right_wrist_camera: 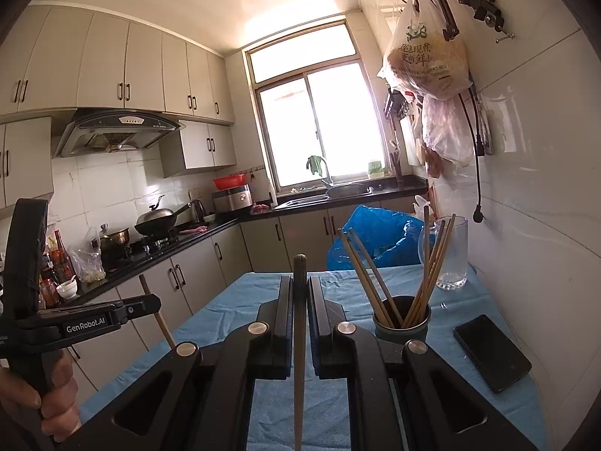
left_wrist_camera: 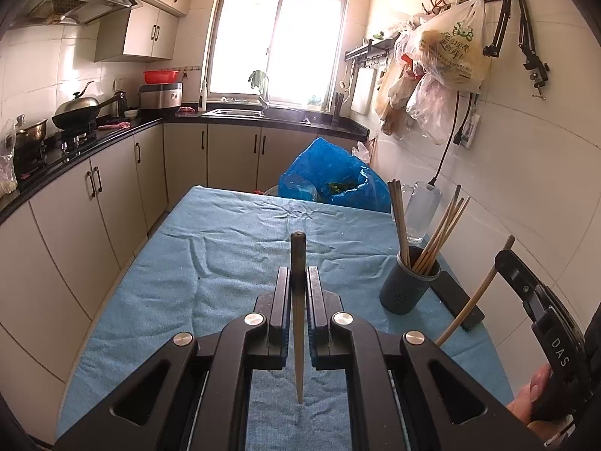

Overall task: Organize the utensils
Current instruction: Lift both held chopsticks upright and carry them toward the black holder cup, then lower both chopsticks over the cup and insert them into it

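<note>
Both tongs (left_wrist_camera: 298,274) (right_wrist_camera: 299,285) hover level, each clamping a chopstick (left_wrist_camera: 298,300) (right_wrist_camera: 299,319)

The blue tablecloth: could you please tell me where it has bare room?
The blue tablecloth lies bare across its left and middle. The right edge is crowded: chopstick holder, black phone, glass.
</note>
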